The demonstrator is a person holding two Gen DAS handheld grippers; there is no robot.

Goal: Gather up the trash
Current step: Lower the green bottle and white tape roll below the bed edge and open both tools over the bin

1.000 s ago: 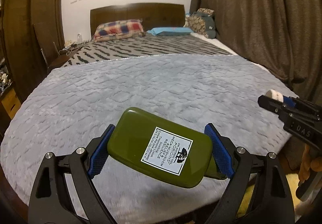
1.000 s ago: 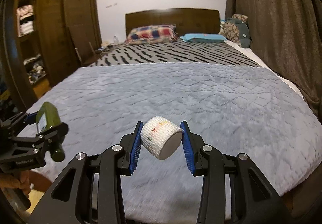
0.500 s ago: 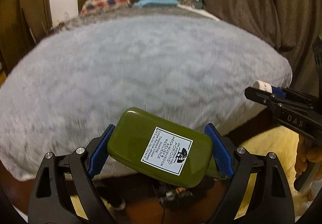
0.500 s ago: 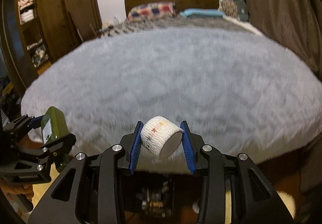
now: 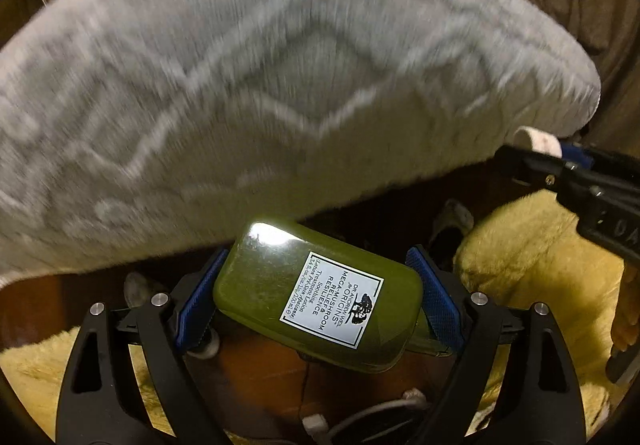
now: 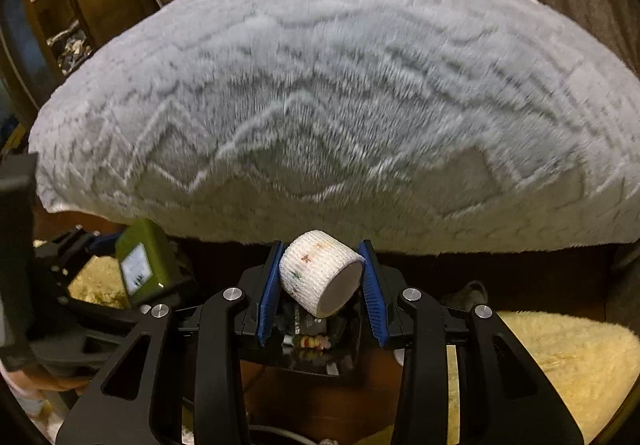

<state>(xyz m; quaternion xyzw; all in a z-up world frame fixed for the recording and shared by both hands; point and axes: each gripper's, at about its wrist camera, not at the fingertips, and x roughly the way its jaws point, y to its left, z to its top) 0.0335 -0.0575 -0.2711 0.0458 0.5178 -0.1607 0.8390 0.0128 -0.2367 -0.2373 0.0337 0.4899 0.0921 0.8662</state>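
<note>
Grey plush quilted bedspread (image 6: 340,85) fills the upper field, its foot edge overhanging a dark wooden floor (image 5: 264,377) flanked by yellow shaggy rugs (image 6: 560,357). Left gripper (image 5: 318,295): blue pads clamped on an olive-green flat lotion bottle with a white label (image 5: 316,297), held clear of the bed. Right gripper (image 6: 320,283): pads clamped on a white cylindrical bandage roll (image 6: 318,277), above a dark container on the floor (image 6: 312,349), possibly the bin. Judged progress: both items collected; depositing remains.
</note>
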